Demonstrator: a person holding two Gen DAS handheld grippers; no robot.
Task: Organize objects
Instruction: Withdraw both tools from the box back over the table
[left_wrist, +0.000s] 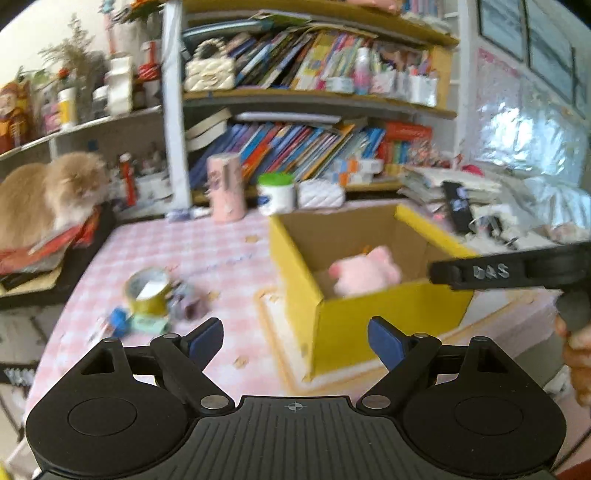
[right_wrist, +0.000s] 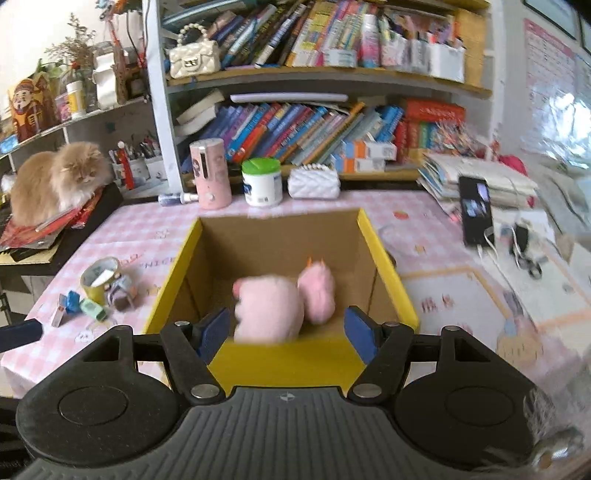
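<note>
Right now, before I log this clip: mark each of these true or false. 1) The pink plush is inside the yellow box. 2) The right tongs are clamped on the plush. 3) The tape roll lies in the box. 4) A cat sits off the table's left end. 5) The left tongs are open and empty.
1) True: the pink plush is inside the yellow box.
2) False: the right tongs are open, holding nothing.
3) False: the tape roll lies on the table, left of the box.
4) True: the cat.
5) True: the left tongs.
</note>
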